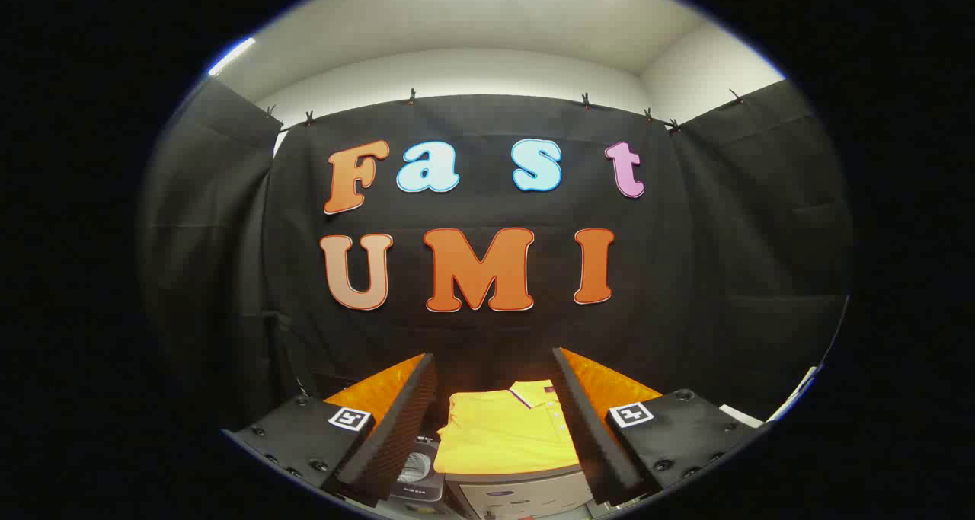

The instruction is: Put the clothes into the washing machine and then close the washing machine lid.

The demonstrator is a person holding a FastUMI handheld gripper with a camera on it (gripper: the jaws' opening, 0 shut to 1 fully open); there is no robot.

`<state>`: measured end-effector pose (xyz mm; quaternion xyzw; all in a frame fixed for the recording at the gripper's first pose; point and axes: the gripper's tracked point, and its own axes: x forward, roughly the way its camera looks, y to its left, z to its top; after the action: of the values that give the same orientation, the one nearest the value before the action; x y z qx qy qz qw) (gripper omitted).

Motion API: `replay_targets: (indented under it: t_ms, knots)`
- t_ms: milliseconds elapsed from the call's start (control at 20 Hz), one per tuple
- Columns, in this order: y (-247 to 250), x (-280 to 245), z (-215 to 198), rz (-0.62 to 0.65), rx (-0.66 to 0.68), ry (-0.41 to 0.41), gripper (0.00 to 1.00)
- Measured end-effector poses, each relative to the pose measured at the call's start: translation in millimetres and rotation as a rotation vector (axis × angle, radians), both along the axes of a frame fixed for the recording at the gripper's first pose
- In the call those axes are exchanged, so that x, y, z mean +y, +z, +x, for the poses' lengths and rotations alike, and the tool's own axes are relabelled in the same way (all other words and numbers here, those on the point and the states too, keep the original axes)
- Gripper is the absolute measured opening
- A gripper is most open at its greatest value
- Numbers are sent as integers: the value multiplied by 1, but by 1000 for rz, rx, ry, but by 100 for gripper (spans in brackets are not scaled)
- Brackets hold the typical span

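Hand-held gripper point(493, 421) stands wide, empty, above the folded yellow shirt point(503, 432) on the grey cabinet point(525, 489). Risk: a shallow pinch lifts one layer only, and the shirt unfolds or drops.

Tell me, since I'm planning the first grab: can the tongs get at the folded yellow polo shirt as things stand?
Probably yes: the tongs stand open, and the folded yellow polo shirt lies between and just ahead of the fingers, nothing lying over it.
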<state>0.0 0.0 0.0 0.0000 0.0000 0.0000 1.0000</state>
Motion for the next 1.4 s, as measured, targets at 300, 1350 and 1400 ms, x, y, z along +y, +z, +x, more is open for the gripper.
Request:
replay_targets:
  t_ms: [300, 1350, 1400]
  knots:
    - [-2, 1, 1, -6, 9, 3, 98]
    - [-3, -16, 40, -7, 48, 14, 98]
    - [-4, -18, 46, 0, 52, 18, 98]
